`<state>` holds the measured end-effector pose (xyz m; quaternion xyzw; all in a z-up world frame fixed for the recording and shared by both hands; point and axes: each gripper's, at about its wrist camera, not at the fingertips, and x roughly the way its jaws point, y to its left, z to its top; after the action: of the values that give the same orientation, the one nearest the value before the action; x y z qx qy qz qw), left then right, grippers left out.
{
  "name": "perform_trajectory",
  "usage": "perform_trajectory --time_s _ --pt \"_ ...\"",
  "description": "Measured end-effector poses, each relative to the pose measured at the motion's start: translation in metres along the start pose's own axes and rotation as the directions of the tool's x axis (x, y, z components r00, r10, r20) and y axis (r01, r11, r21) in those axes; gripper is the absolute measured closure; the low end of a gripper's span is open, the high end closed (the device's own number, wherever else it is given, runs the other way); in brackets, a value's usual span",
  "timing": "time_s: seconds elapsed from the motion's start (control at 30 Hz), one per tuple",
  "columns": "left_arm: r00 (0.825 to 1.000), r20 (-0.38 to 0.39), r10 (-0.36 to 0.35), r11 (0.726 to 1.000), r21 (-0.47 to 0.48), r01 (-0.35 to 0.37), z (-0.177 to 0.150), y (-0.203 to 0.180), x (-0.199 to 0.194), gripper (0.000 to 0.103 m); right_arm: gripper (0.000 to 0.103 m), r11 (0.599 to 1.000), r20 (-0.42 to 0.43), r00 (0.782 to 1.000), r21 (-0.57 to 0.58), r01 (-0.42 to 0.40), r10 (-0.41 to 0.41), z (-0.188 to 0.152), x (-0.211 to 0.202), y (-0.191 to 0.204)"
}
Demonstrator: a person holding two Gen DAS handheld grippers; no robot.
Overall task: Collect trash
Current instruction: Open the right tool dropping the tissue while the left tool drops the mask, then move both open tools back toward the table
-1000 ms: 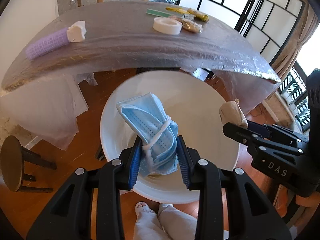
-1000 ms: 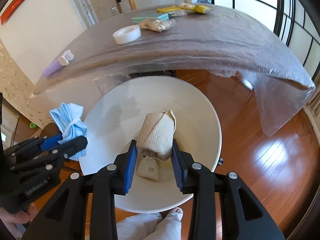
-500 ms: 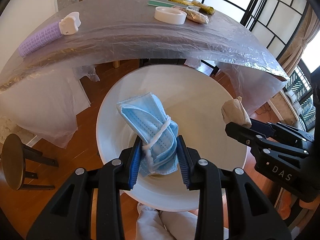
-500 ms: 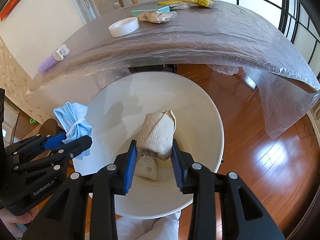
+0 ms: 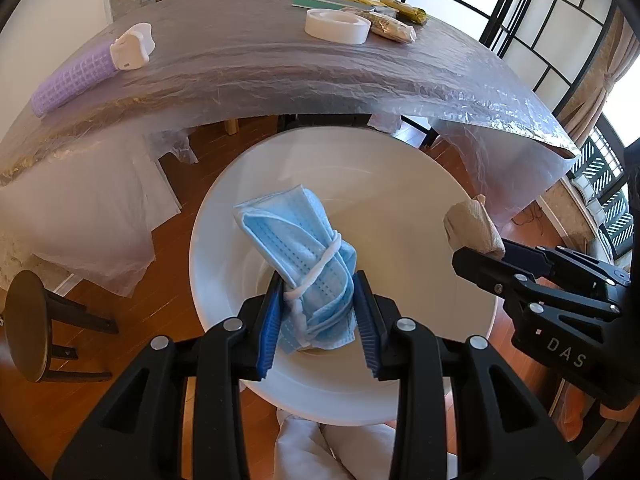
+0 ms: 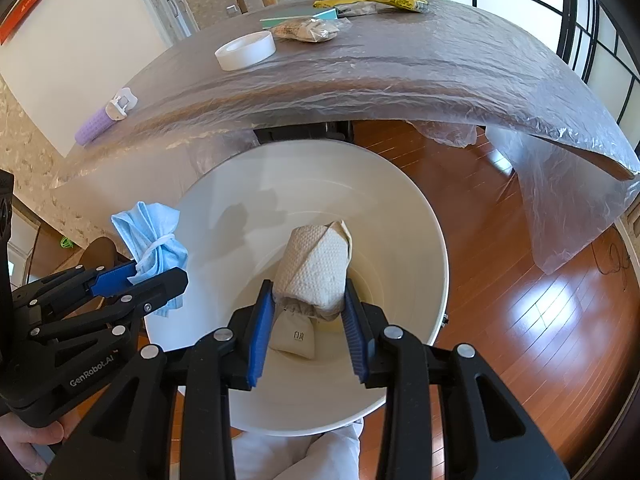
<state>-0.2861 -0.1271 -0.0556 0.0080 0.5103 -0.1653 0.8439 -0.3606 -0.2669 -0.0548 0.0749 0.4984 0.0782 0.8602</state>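
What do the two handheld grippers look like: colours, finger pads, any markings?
Both are black plastic frames with triangular cut-outs and silver screws. The left gripper and right gripper each have two ridged blue pads. Seen from the side, the left reads "GenRobot.AI", the right "DAS". No cables show.

Bright daylight, floor glare, fisheye warping

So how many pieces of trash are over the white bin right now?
3 that show: the blue face mask in the left gripper, the paper towel wad in the right gripper, and a small white packet inside the bin. More may be hidden.
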Motion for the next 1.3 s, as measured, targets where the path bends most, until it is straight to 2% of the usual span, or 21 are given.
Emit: perform_trajectory --time_s 0.43,0.53,0.57,0.63,0.93,1.0,1.03,1.07,1.2,1.3 --pt "1.000 -0.002 0.002 1.000 0.012 -0.002 0.002 0.000 0.000 0.067 0.069 1.000 -0.005 1.000 0.006 0.002 -0.001 0.000 0.000 -0.002" --pt "1.000 -0.001 0.000 1.000 0.009 0.000 0.003 0.000 -0.001 0.064 0.068 1.000 0.001 1.000 0.012 0.009 -0.009 0.000 -0.002 -0.004" --pt "1.000 -0.002 -0.001 1.000 0.009 0.001 0.003 0.000 -0.001 0.056 0.067 1.000 0.003 1.000 0.011 0.012 -0.012 0.000 -0.002 -0.003" --pt "1.000 0.005 0.005 1.000 0.012 -0.005 0.003 -0.001 -0.002 0.046 0.051 0.999 0.011 1.000 0.014 0.029 -0.029 0.000 -0.004 -0.004" --pt "1.000 0.006 0.010 1.000 0.014 -0.011 0.004 0.000 -0.003 0.046 0.050 0.999 0.016 0.999 0.025 0.028 -0.029 -0.001 -0.007 -0.006" --pt "1.000 0.005 0.018 1.000 0.010 -0.018 0.005 0.000 -0.003 0.039 0.050 0.999 0.018 0.999 0.025 0.029 -0.029 -0.001 -0.008 -0.006" --pt "1.000 0.008 0.024 1.000 0.006 -0.024 0.005 0.001 -0.004 0.030 0.048 0.999 0.020 0.999 0.028 0.028 -0.028 -0.001 -0.009 -0.006" --pt "0.999 0.018 0.027 1.000 0.002 -0.027 0.004 0.002 -0.007 0.025 0.045 0.999 0.026 0.999 0.032 0.027 -0.028 -0.001 -0.011 -0.007" --pt "0.999 0.039 0.030 1.000 -0.006 -0.030 0.007 0.004 -0.016 0.022 0.030 0.999 0.063 0.997 0.038 0.039 -0.042 0.004 -0.021 -0.008" --pt "0.996 0.079 0.047 0.999 0.000 -0.047 0.010 0.004 -0.032 0.019 0.024 0.998 0.111 0.993 0.033 0.044 -0.048 0.009 -0.035 -0.007"
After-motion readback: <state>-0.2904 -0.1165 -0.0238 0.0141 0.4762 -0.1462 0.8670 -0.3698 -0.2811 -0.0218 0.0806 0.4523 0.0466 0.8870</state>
